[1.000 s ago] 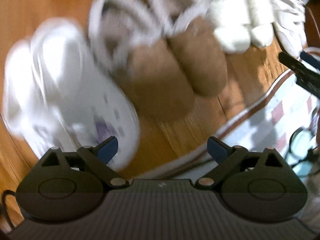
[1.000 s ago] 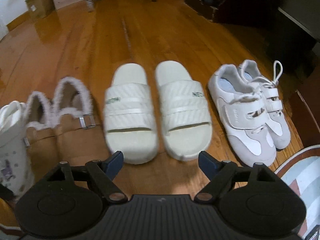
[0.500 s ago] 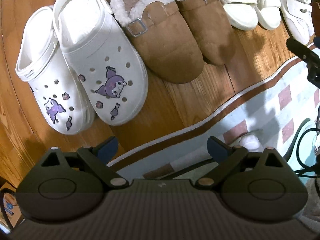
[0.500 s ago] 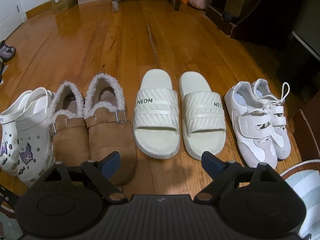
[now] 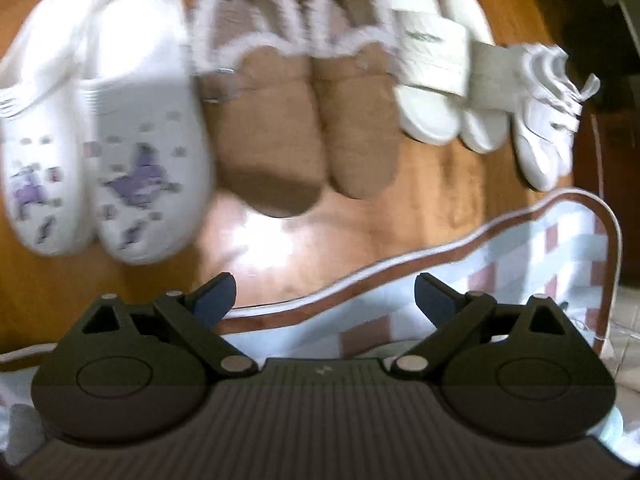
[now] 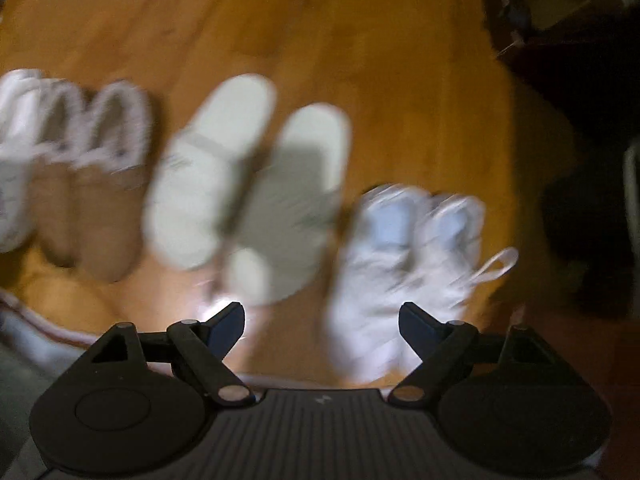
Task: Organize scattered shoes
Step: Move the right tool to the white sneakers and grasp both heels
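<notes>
Four pairs stand in a row on the wooden floor, toes toward me. In the blurred left wrist view they run left to right: white clogs (image 5: 140, 120) with purple charms, brown fleece-lined slippers (image 5: 272, 128), cream slides (image 5: 432, 80), white sneakers (image 5: 544, 120). My left gripper (image 5: 325, 296) hangs open and empty above the rug's edge, in front of the slippers. The right wrist view is very blurred. There my right gripper (image 6: 322, 320) is above the sneakers' (image 6: 384, 264) toes. Its jaws are wide and closing slightly, with nothing between them. The slides (image 6: 208, 184) and slippers (image 6: 100, 208) lie to its left.
A checked rug (image 5: 520, 248) with a brown and white border lies in front of the row. A white cable (image 5: 612, 240) follows its right edge. Dark furniture (image 6: 580, 80) and boxes stand to the right, past the sneakers. Bare wooden floor (image 6: 280, 20) stretches behind the shoes.
The right gripper has swung right, from in front of the slides to over the sneakers, and tipped further down. The left view has turned, bringing the whole row into sight. The right gripper's tip has left its edge.
</notes>
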